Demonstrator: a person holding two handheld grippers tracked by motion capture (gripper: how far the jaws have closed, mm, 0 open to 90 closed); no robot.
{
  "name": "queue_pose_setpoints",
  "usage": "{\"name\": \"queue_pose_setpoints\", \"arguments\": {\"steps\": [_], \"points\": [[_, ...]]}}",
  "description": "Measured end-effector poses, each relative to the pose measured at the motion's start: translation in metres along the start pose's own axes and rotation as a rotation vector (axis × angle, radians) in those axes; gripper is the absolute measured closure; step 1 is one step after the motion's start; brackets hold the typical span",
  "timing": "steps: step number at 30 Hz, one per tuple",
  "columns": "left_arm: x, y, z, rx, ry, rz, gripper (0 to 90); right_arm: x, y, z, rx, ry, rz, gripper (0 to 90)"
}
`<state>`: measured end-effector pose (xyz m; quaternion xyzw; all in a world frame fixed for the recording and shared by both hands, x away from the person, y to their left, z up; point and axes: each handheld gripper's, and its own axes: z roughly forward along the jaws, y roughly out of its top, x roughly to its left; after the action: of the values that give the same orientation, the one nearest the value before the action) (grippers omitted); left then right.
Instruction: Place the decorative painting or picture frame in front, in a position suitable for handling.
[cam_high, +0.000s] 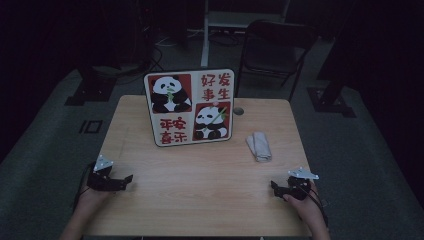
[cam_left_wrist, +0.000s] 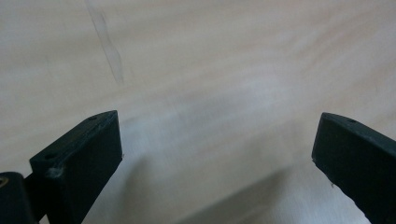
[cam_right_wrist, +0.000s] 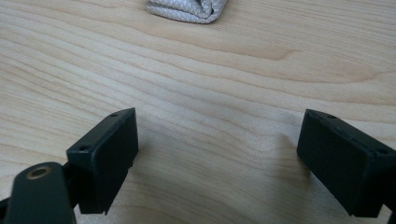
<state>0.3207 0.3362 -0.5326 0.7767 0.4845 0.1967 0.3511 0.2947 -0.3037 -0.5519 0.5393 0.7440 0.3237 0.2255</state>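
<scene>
Currently the left claw (cam_high: 129, 178), lower left of the high view, rests low over the bare table (cam_high: 200, 200) with jaws wide and nothing between them. At upper centre stands the panda sign (cam_high: 189, 107). Right of centre lies the folded cloth (cam_high: 259, 146), well apart from both claws. The right claw (cam_high: 273, 186), lower right, is also wide and empty. Advance it toward the cloth, straddle the folded edge, then close firmly.
</scene>
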Motion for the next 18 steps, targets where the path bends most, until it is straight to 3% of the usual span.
{"name": "queue_pose_setpoints", "arguments": {"steps": [7,18], "points": [[0.003,0.018,0.008,-0.035,-0.005,0.029,2.4,0.000,0.000,0.000,0.000,0.000,0.000,12.0],[0.000,0.050,0.025,-0.076,-0.043,0.019,2.4,0.000,0.000,0.000,0.000,0.000,0.000,12.0]]}}
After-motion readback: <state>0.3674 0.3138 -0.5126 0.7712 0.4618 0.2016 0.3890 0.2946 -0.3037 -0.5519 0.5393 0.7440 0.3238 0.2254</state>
